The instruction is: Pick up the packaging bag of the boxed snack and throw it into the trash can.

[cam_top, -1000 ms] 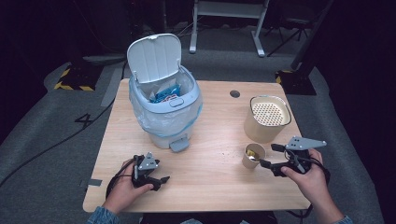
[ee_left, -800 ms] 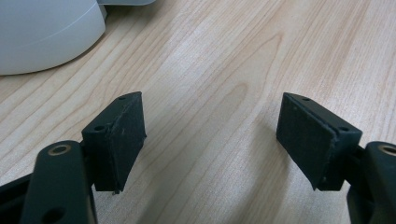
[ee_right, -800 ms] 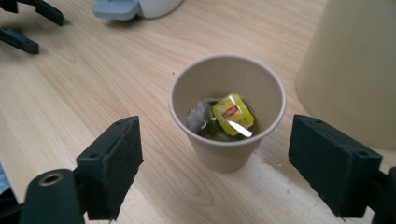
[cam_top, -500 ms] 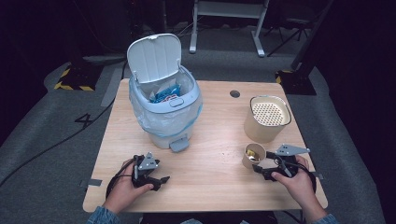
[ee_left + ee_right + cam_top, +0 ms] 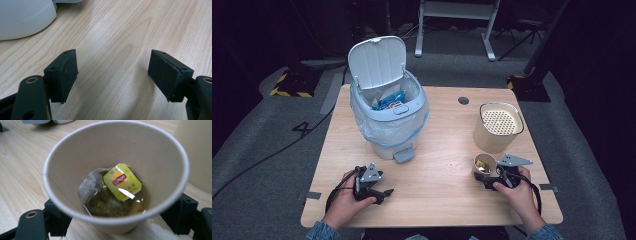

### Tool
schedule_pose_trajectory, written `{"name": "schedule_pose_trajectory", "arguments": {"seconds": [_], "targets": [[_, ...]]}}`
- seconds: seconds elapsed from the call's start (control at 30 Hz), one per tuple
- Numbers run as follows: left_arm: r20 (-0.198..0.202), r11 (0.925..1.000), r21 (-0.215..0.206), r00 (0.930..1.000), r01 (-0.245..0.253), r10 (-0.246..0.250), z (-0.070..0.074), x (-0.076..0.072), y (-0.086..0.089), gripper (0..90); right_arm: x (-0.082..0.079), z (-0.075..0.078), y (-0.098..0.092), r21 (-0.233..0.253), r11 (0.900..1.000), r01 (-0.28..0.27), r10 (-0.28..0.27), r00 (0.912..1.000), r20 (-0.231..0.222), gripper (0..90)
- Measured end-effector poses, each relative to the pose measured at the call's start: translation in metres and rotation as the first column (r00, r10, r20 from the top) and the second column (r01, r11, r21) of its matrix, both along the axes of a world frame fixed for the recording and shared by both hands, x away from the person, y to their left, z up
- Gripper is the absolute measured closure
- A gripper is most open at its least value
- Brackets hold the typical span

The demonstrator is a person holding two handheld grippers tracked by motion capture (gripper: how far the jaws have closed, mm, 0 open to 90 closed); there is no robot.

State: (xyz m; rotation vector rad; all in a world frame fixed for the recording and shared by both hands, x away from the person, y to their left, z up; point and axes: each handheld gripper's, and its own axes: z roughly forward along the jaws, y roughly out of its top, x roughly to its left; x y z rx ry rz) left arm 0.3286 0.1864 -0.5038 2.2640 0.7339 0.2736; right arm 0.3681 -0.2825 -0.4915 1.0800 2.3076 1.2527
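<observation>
From above, my left gripper (image 5: 377, 192) rests low at the near left part of the table (image 5: 442, 145), in front of the bin (image 5: 389, 125), whose lid stands up. My right gripper (image 5: 492, 176) sits at the near right, up against the paper cup (image 5: 483, 165), which stands just in front of the tall beige canister (image 5: 497, 127).

Along my left gripper (image 5: 112, 72), the jaws stand wide apart with bare wood between them; the bin's white base (image 5: 25, 17) curves in at the top left corner.

Along my right gripper (image 5: 117, 216), the paper cup (image 5: 75, 155) stands upright between my jaws, one on each side of its lower wall. Whether they press it I cannot tell. Inside lie a wet tea bag (image 5: 100, 197) and its yellow tag (image 5: 122, 181), in a little brownish liquid. The canister (image 5: 197, 150) rises just behind on the right.
</observation>
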Motion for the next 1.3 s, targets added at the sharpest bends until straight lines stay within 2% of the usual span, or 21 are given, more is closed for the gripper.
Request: {"name": "schedule_pose_trajectory", "arguments": {"seconds": [0.23,0.5,0.7,0.93,1.1,1.3], "targets": [[0.0,1.0,0.0,1.0,0.0,0.0,0.0,0.0,0.0,24.2,0.001,-0.005,0.005,0.031,1.0,0.003,-0.004,0.9994,0.034,27.4],[-0.001,1.0,-0.001,1.0,0.0,0.0,0.0,0.0,0.0,24.2,0.001,0.0,0.001,0.039,0.999,0.009,-0.011,0.9992,0.038,29.5],[-0.001,1.0,-0.001,1.0,0.0,0.0,0.0,0.0,0.0,24.1,-0.003,0.013,-0.006,0.045,0.999,0.024,-0.025,0.9993,0.027,30.0],[-0.001,1.0,-0.002,1.0,-0.002,0.002,0.0,0.0,0.0,24.0,-0.005,0.037,-0.02,0.032,0.998,0.047,-0.048,0.9986,0.024,30.4],[-0.003,1.0,-0.001,1.0,-0.003,0.003,0.0,0.001,-0.001,23.5,-0.004,0.052,-0.031,0.046,0.998,0.053,-0.055,0.998,0.03,30.4],[-0.002,1.0,-0.001,1.0,-0.002,0.002,0.0,0.001,-0.001,23.5,-0.003,0.07,-0.043,0.037,0.998,0.058,-0.06,0.9974,0.041,30.4]]}}
